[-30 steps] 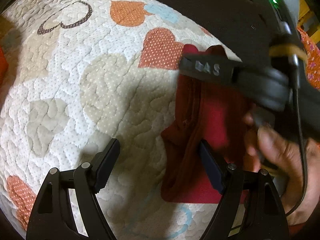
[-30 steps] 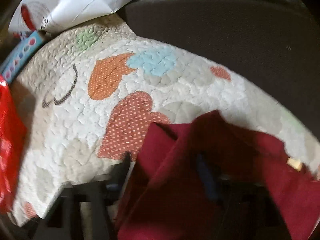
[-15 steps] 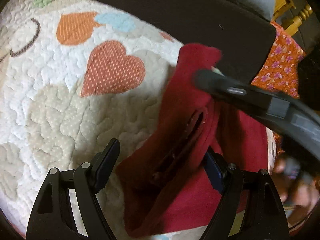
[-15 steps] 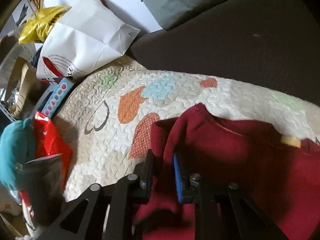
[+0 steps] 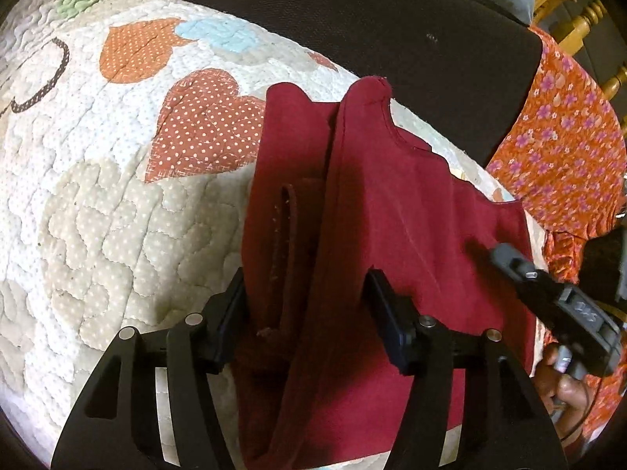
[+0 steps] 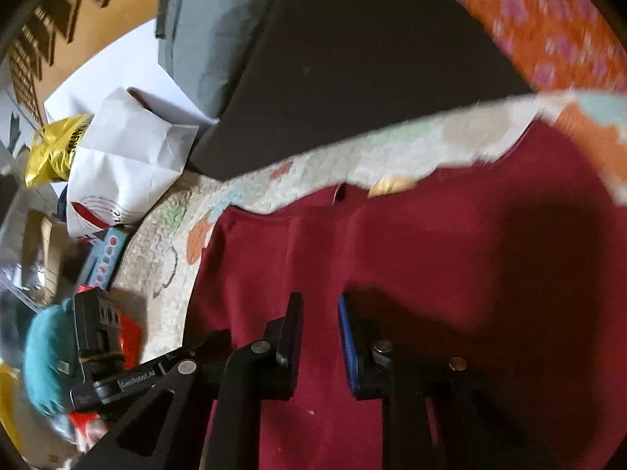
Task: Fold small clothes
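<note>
A dark red small garment (image 5: 411, 215) lies on a white quilt with hearts (image 5: 117, 196), its left part folded over into a raised ridge. My left gripper (image 5: 309, 301) straddles that ridge low on the garment. Its jaws are closing with the fold between them, and the left pad is just at the cloth's edge. My right gripper (image 6: 319, 313) hovers over the flat red cloth (image 6: 450, 274), its jaws closing to a narrow gap with nothing pinched. In the left wrist view the right gripper (image 5: 509, 258) reaches in over the garment's right side, held by a hand (image 5: 556, 384).
An orange floral cloth (image 5: 568, 137) lies right of the quilt, and a dark seat cushion (image 5: 352, 19) lies behind it. A grey pillow (image 6: 203, 39), a white paper bag (image 6: 129, 164), a yellow bag (image 6: 55, 149) and a teal item (image 6: 47, 360) crowd the far left.
The left jaws have narrowed around the garment's fold. The right gripper has let go of the cloth edge, swung to the garment's right side and rolled. The garment lies flatter.
</note>
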`<state>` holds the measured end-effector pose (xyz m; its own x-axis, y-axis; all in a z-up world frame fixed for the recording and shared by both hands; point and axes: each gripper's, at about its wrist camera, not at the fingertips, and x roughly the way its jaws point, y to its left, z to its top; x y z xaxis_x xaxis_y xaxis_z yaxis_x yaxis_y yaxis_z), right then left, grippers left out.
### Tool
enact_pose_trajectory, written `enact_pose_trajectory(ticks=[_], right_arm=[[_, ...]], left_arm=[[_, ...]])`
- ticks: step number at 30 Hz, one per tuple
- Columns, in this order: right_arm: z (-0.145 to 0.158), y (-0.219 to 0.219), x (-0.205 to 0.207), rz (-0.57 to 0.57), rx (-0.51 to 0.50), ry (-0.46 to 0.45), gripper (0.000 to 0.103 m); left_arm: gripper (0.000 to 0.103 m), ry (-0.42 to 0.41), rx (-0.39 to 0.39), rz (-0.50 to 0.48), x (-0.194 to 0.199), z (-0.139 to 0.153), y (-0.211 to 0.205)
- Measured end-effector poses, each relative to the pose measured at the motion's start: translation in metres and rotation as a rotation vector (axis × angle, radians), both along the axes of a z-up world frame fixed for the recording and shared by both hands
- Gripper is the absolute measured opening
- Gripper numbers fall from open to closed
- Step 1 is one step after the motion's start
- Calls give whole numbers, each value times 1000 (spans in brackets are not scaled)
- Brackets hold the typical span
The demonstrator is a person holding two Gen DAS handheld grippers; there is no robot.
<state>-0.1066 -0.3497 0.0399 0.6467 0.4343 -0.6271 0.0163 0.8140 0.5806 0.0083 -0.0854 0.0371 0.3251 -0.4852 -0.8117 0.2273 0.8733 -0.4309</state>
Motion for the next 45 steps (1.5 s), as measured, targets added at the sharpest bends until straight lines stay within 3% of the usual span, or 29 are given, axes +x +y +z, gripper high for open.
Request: enact_pose_trajectory(ticks=[1,2,3,6,9,11,16,21,23,25,26,28,31,33,36,39,42,45], right_arm=[[-11,1,5,-7,-59,53,12],[-16,3,6,-6,-94,74,12],[-16,3,5,-3,-101,60,12],[-3,-2,-4,-5,-56,41,12],[6,-7,-8,-16,-71,5,14],[-10,-7,-2,-3,-96,77,14],[-10,-27,-18,-43,57,46,17],[-10,-55,-42,-87,76,46,18],[-9,-75,-56,-145,142,33,26],[-11,-99,-74,-217,244,0,44],[-13,-109,-81,-244,294,-17,44],[-21,-128,-93,-282,409,-43,44],[-34,-142,-100,-327,565,-62,46],[-36,-144,-104,-332,633,-94,48],[-28,-137,-97,-292,579,-84,48],[-20,-130,-88,-261,500,-69,50],[-19,-125,-88,-258,465,-76,62],[-18,-114,-76,-257,418,-57,65]], left_arm=[[59,-7,9,-4,-1,0,-1],[51,-9,13,-4,-1,0,-2],[40,-5,10,-3,-1,1,-7],[25,-10,-13,4,-5,14,-13],[22,-17,-49,-6,-10,27,-16],[22,-13,-76,-13,-13,36,-19],[20,-20,-124,-61,-30,70,-45],[20,-52,-150,-173,-57,100,-99],[20,-38,-168,-214,-64,102,-125],[20,-30,-171,-241,-71,98,-149],[21,-22,-173,-260,-75,93,-161],[27,39,-203,-289,-79,78,-183],[37,203,-292,-357,-82,57,-202],[43,175,-272,-386,-93,70,-199],[59,-25,-137,-428,-118,113,-175],[72,-115,-35,-357,-132,122,-134],[72,-87,16,-279,-134,96,-106],[71,42,6,-283,-134,50,-104]])
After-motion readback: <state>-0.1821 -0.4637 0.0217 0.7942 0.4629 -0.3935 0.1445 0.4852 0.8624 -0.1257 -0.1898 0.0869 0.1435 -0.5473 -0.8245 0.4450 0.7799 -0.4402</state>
